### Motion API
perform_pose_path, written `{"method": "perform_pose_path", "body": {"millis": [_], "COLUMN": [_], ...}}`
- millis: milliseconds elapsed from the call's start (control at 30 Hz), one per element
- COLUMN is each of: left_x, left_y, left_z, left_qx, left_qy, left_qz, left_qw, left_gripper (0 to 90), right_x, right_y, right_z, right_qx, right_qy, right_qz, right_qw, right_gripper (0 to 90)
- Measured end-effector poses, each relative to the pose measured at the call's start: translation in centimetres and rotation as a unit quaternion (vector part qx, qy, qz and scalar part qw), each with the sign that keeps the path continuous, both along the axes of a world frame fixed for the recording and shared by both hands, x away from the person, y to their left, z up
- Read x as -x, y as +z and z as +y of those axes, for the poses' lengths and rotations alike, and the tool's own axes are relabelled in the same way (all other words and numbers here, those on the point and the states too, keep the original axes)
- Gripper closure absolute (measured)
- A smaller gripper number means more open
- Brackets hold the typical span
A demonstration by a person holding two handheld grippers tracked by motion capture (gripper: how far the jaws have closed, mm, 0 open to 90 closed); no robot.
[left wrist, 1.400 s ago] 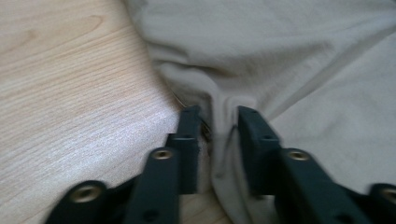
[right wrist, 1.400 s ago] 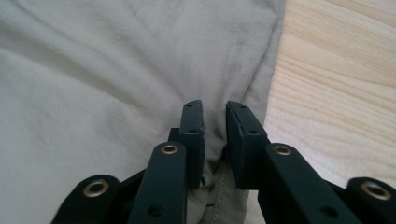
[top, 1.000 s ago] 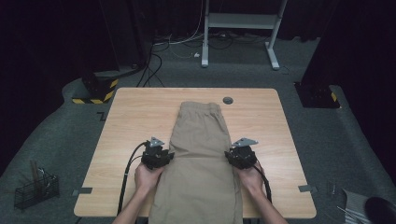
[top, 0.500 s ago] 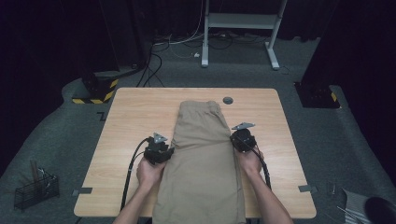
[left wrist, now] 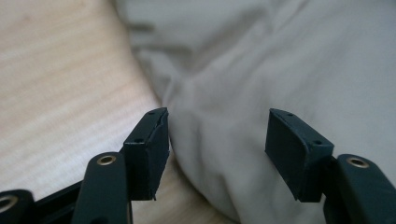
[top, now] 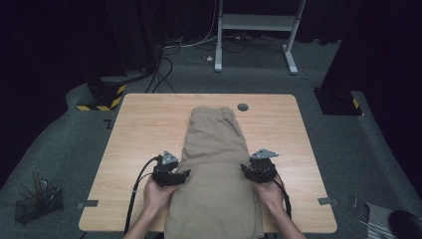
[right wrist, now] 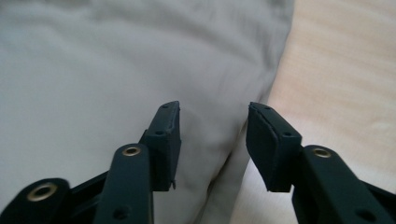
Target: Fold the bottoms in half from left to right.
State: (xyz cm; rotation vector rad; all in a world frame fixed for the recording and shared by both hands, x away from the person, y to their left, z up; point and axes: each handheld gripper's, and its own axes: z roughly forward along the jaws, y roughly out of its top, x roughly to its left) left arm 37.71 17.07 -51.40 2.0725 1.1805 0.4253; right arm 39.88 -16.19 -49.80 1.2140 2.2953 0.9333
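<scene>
Plainly soft and limp, the khaki shorts (top: 216, 169) lie flat down the counter's (top: 139, 129) middle, and with the left claw (top: 183, 174) and right claw (top: 247, 170), just opened, standing apart at their side edges, those hems look the best hold.

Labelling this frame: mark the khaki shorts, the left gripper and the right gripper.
khaki shorts (top: 215, 149), high view, middle of the cloth.
left gripper (top: 185, 174), high view, between its fingertips.
right gripper (top: 245, 169), high view, between its fingertips.

Bright, evenly lit table (top: 149, 124) amid dark surroundings — soft, blurred cloth (left wrist: 280, 70) in both gripper views.
</scene>
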Motion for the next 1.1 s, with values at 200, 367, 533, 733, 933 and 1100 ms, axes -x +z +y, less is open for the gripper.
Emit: {"method": "perform_pose_path", "body": {"millis": [200,367,533,733,933,1100], "left_x": [-0.8,-3.3,-6.1,-8.3,-7.1,-4.7], "left_y": [-0.7,-0.7,-0.7,-0.7,0.0,0.9], "left_z": [-0.2,-0.4,-0.7,-0.5,0.8,1.7], "left_qx": [-0.019,-0.021,-0.023,-0.02,0.009,0.056], "left_qy": [0.02,0.036,0.049,0.057,0.066,0.052], "left_qz": [-0.015,-0.011,-0.012,-0.011,0.005,0.012], "left_qw": [0.9995,0.9991,0.9985,0.9981,0.9978,0.997], "left_gripper": [38.3,36.0,35.0,33.4,33.6,29.3], "right_x": [-0.3,-1.9,-4.3,-6.5,-5.8,-4.3], "right_y": [-1.8,-1.7,-1.8,-1.9,-1.4,-0.9], "right_z": [-0.3,-0.1,-0.2,-0.5,-0.9,-1.3], "right_qx": [0.005,0.014,0.008,-0.002,-0.008,-0.023], "right_qy": [-0.018,-0.031,-0.046,-0.067,-0.052,-0.044], "right_qz": [0.014,0.009,0.014,0.023,0.022,0.02], "right_qw": [0.9997,0.9994,0.9988,0.9975,0.9984,0.9986], "right_gripper": [45.7,44.4,42.4,35.4,40.2,39.4]}}
